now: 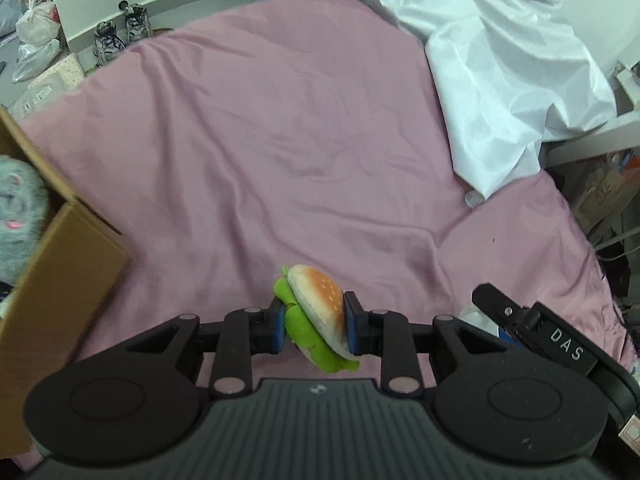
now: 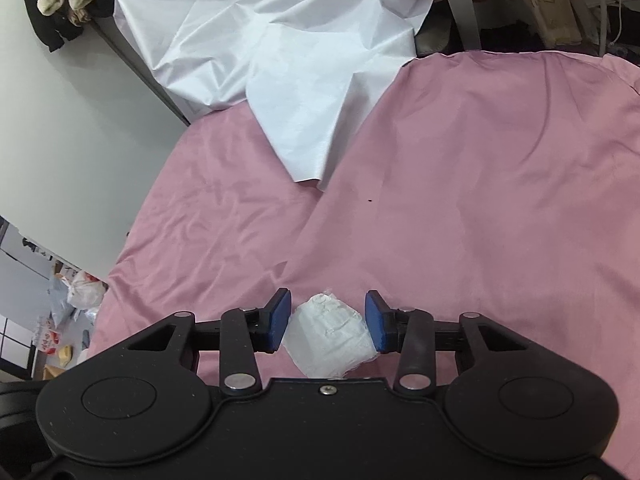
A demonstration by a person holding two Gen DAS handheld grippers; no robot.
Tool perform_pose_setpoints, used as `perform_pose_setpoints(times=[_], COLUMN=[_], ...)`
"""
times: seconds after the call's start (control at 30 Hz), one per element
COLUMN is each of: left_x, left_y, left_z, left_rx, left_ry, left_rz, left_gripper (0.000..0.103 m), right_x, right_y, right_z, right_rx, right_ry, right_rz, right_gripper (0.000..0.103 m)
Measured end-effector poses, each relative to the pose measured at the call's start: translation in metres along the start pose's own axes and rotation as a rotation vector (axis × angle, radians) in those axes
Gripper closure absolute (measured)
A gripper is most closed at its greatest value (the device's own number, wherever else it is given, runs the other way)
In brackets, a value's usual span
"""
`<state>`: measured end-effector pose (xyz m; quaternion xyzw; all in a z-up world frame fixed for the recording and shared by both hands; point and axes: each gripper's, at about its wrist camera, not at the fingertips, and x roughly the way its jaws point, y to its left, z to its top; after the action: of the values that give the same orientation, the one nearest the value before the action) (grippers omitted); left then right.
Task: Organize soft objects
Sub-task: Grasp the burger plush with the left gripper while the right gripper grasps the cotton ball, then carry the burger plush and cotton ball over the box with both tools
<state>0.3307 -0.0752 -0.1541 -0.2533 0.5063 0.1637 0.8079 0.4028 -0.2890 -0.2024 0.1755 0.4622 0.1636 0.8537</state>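
My left gripper [image 1: 315, 325] is shut on a plush hamburger [image 1: 316, 314] with a tan bun and green lettuce, held just above the pink bedsheet [image 1: 280, 140]. A cardboard box [image 1: 60, 264] stands at the left with a grey fluffy plush [image 1: 18, 208] inside it. My right gripper [image 2: 327, 322] is over the pink bedsheet [image 2: 480, 200]. A white wrapped soft packet [image 2: 328, 338] sits between its blue pads [image 2: 278, 320]. The pads touch or nearly touch the packet's sides; I cannot tell whether they grip it.
A crumpled white sheet [image 1: 500, 60] covers the far right of the bed and also shows in the right wrist view [image 2: 288, 60]. Shoes [image 1: 120, 32] and bags [image 1: 36, 36] lie on the floor beyond the bed. Clutter stands off the bed's right edge [image 1: 604, 192].
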Motion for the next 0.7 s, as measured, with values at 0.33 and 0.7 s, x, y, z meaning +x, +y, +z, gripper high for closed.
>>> perform_pose_setpoints(times=[0.33,0.7], left_x=[-0.045,-0.098], left_y=[0.036,0.086], left_z=[-0.003,-0.004], left_rx=[-0.03,-0.084], left_ry=[-0.089,-0.162], left_rz=[0.0,-0.003], left_gripper=[0.076,0.076], right_x=[-0.03,-0.055], right_y=[0.034,0.081], right_z=[-0.011,-0.033], right_rx=[-0.075,-0.162], right_ry=[-0.029,-0.034], right_rz=[0.057,0.138], right_gripper=[0.063,0.063])
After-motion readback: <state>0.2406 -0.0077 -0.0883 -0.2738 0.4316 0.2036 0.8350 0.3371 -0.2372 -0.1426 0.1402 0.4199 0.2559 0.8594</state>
